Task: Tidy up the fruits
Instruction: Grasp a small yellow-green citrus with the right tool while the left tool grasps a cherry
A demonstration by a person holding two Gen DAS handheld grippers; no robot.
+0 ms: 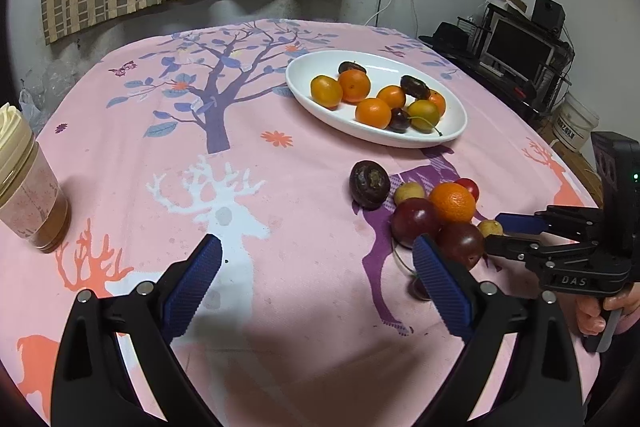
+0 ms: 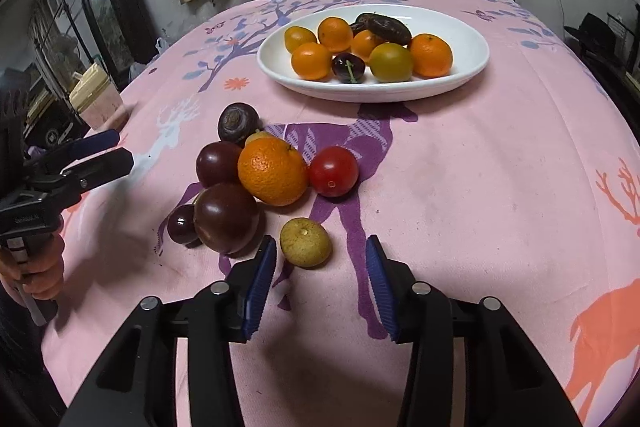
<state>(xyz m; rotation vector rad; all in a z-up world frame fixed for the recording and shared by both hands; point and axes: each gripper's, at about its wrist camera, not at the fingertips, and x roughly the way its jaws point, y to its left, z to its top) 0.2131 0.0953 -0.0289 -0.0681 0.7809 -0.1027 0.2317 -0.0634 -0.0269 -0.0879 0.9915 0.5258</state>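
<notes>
A white oval plate (image 1: 448,139) (image 2: 472,39) at the far side holds several oranges, dark fruits and a cherry. Loose fruit lies on the pink cloth in front of it: an orange (image 1: 453,202) (image 2: 273,171), two dark plums (image 1: 416,221) (image 2: 226,223), a red tomato (image 2: 333,171), a dark round fruit (image 1: 369,183) (image 2: 238,122), a cherry (image 2: 182,225) and a small yellow-green fruit (image 2: 305,242) (image 1: 490,228). My right gripper (image 2: 321,247) (image 1: 496,229) is open around the yellow-green fruit's near side, empty. My left gripper (image 1: 316,247) (image 2: 120,149) is open and empty, left of the pile.
A jar with a cream lid (image 1: 24,183) stands at the table's left edge. The pink patterned tablecloth (image 1: 240,155) covers the table. A curtain hangs behind; a desk with a monitor (image 1: 516,55) is far right.
</notes>
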